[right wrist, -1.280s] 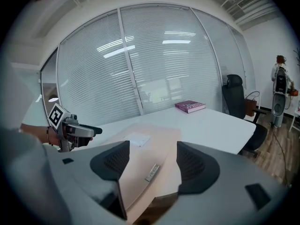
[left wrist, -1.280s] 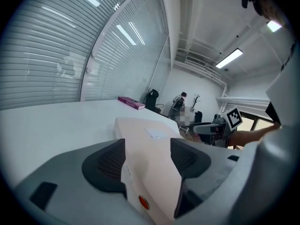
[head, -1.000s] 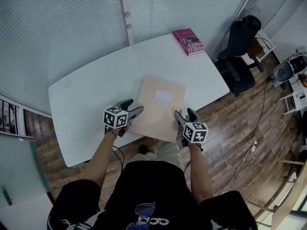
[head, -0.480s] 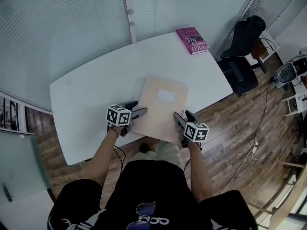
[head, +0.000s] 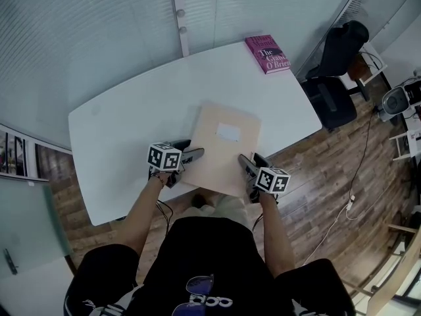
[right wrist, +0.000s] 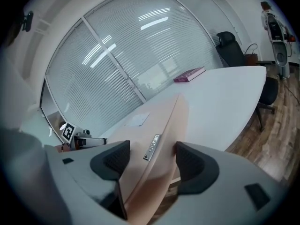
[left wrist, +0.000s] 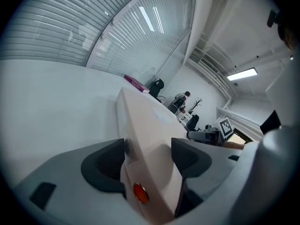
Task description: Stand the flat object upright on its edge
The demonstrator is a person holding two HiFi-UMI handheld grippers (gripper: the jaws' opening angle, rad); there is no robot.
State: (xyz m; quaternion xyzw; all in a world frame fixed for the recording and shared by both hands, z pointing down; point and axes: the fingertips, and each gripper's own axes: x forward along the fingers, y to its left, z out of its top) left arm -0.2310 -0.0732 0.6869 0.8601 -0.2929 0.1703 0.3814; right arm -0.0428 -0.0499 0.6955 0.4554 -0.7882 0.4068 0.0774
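A flat beige box with a white label lies near the front edge of the white table. My left gripper is shut on the box's near left edge, and the box fills the space between its jaws. My right gripper is shut on the near right edge; the box runs between those jaws too. The near side looks slightly raised off the table.
A pink book lies at the table's far right corner. A black office chair stands past the right end. Frosted glass walls with blinds close off the far side. The person's legs are against the near edge.
Both grippers have barely moved and stay shut on the box's near corners. The box has shifted very little.
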